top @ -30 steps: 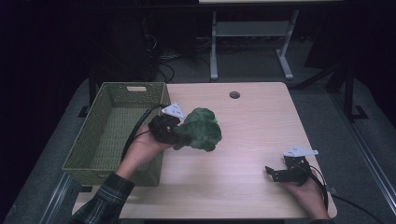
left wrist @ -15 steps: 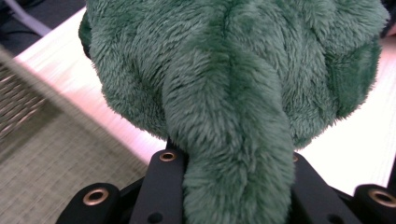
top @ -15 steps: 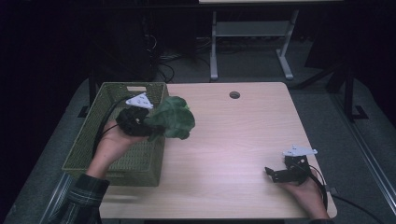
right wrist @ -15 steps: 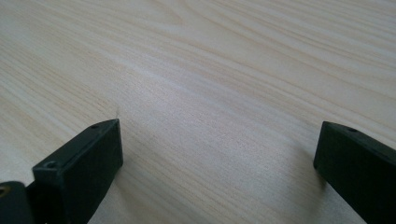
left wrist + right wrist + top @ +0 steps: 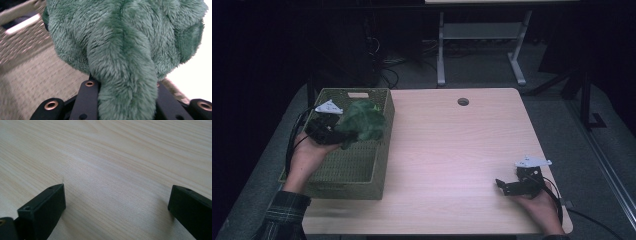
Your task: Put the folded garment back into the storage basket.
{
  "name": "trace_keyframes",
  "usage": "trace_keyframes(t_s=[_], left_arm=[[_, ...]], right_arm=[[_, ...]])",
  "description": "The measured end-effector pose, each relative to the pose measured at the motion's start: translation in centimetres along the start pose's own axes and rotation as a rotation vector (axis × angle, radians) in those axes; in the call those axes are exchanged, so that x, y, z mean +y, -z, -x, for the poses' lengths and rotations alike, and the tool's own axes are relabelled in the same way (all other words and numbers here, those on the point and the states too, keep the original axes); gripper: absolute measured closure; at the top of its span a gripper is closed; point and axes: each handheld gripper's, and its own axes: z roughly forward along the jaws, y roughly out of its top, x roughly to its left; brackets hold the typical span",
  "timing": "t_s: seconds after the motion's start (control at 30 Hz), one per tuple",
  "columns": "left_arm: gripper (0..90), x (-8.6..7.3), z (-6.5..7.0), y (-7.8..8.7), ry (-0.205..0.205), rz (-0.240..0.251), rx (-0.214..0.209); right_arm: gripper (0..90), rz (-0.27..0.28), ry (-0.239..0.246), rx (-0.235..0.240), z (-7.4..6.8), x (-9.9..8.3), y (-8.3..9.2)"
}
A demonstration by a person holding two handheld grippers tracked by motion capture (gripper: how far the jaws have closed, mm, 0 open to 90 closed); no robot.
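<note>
On pale wood table [image 5: 452, 150] | left gripper [image 5: 332, 131] fingers clamp plush [image 5: 362, 122] | right gripper [image 5: 512, 186] fingers spread

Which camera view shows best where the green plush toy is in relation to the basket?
The high view: the green plush toy hangs in the left gripper over the woven basket. The left gripper view gives a close look at its fur, with some basket weave behind. The right gripper view looks at bare table.

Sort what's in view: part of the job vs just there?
In the job: left gripper shut on green plush toy, held over woven basket.
Just there: right gripper, open on the bare table; grommet hole.
</note>
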Motion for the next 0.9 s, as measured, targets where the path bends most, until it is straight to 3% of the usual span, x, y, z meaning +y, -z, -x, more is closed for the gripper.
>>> trace_keyframes(t_s=[0.07, 0.23, 0.37, 0.9], left_arm=[[73.7, -0.9, -0.9, -0.4, 0.015, -0.026, 0.030], [73.7, -2.6, -2.4, -1.6, 0.057, -0.064, 0.054], [73.7, -3.6, -3.0, -2.7, 0.060, -0.104, 0.070], [71.7, -6.1, -4.1, -6.3, 0.076, -0.224, 0.029]], right_arm=[[1.1, 0.000, 0.000, 0.000, 0.0, 0.0, 0.0], [1.1, 0.000, 0.002, 0.001, 0.0, 0.0, 0.0], [1.1, 0.000, 0.003, 0.002, 0.0, 0.0, 0.0], [1.1, -0.001, 0.007, 0.008, -0.1, 0.0, 0.0]])
